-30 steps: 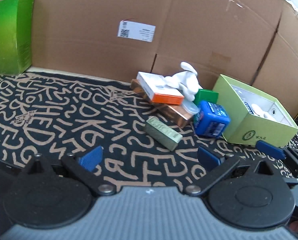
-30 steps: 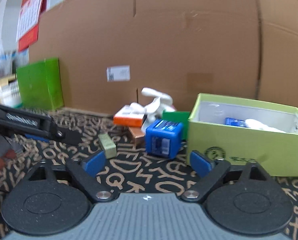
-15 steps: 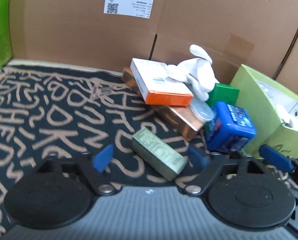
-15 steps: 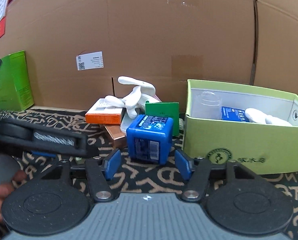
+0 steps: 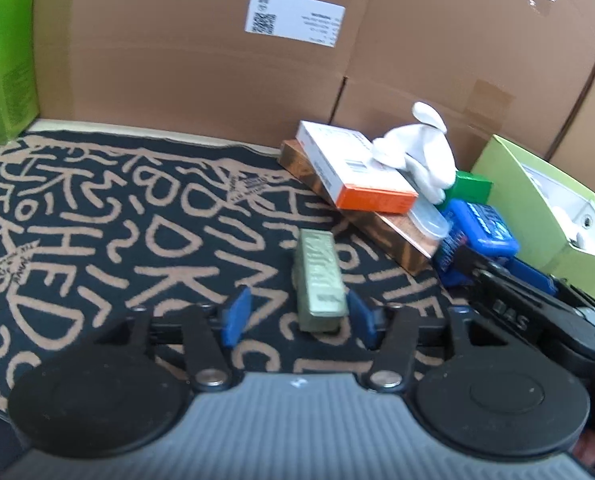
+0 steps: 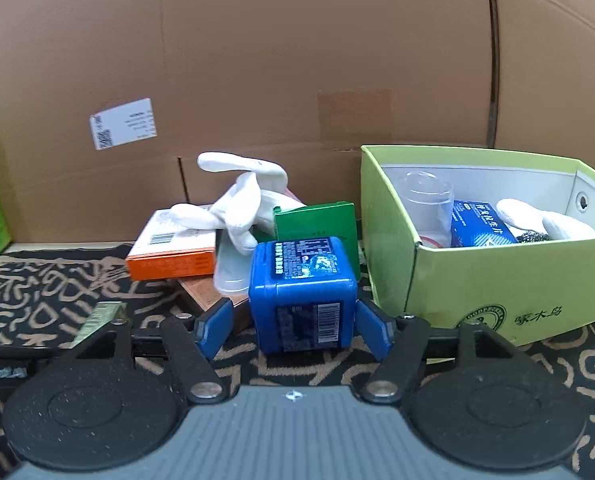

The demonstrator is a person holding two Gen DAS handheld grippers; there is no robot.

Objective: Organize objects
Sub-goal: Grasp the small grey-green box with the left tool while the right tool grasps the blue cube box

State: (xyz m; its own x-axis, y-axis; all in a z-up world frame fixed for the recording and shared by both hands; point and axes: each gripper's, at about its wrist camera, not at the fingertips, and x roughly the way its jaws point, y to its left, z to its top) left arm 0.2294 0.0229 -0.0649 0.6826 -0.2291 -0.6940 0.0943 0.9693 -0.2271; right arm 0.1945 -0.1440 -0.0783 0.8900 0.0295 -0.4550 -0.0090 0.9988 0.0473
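Advanced since the earlier frames: left gripper point(image 5: 295, 316) now astride the near end of the gold bar point(image 5: 319, 278), right gripper point(image 6: 293, 330) astride the blue tub point(image 6: 303, 286). Both spread wide, gripping nothing. Bar flat on patterned mat point(image 5: 97, 220), probably stiff, smooth, possibly slippery: take hold across long sides. Tub probably rigid, light: take hold on flat side walls. Behind: orange box point(image 6: 169, 258), white glove point(image 6: 241, 212), green bin point(image 6: 497, 280), partly filled.
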